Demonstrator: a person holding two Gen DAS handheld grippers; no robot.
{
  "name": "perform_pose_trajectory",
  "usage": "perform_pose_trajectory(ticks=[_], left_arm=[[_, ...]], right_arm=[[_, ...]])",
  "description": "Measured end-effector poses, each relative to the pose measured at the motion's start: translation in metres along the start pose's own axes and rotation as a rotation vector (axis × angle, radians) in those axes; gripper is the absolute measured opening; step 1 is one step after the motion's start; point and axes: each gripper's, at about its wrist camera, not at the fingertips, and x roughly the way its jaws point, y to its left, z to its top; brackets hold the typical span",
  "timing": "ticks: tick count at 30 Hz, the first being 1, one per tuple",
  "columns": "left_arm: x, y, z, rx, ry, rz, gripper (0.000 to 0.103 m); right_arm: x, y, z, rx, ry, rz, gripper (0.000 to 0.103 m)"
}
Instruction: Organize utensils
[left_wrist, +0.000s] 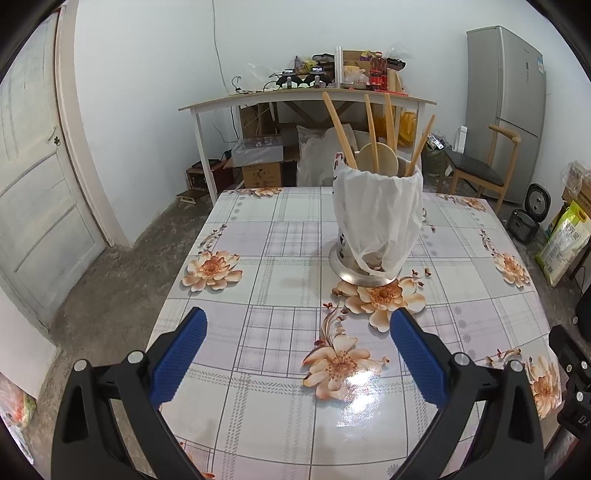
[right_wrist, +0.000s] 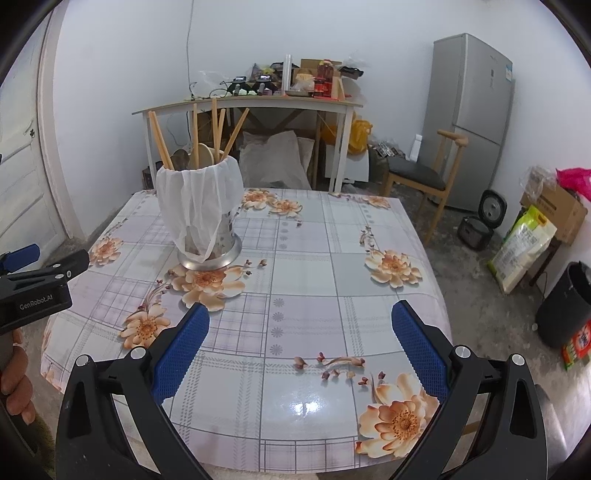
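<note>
A metal utensil holder (left_wrist: 373, 225) wrapped in a white plastic bag stands on the table with the floral cloth (left_wrist: 288, 258). Several wooden chopsticks (left_wrist: 340, 129) and a wooden spoon (left_wrist: 384, 160) stick up out of it. It also shows in the right wrist view (right_wrist: 203, 218), with its chopsticks (right_wrist: 160, 142). My left gripper (left_wrist: 298, 325) is open and empty, short of the holder. My right gripper (right_wrist: 300, 320) is open and empty, to the right of the holder. The left gripper's body (right_wrist: 37, 284) shows at the left edge of the right wrist view.
A white side table (left_wrist: 306, 99) loaded with bottles and boxes stands against the back wall. A wooden chair (left_wrist: 476, 166) and a grey fridge (left_wrist: 506, 107) are at the right. A door (left_wrist: 33, 177) is at the left. A rice cooker (right_wrist: 480, 221) and bags sit on the floor.
</note>
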Motion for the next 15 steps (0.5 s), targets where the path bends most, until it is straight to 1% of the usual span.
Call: perform_pose_trajectory(ticks=[5, 15], left_arm=[[0.004, 0.0, 0.006, -0.011, 0.0, 0.001, 0.097], [0.016, 0.002, 0.012, -0.023, 0.011, 0.016, 0.097]], right_arm=[[0.004, -0.002, 0.005, 0.024, 0.009, 0.017, 0.095], [0.017, 0.001, 0.011, 0.029, 0.037, 0.028, 0.095]])
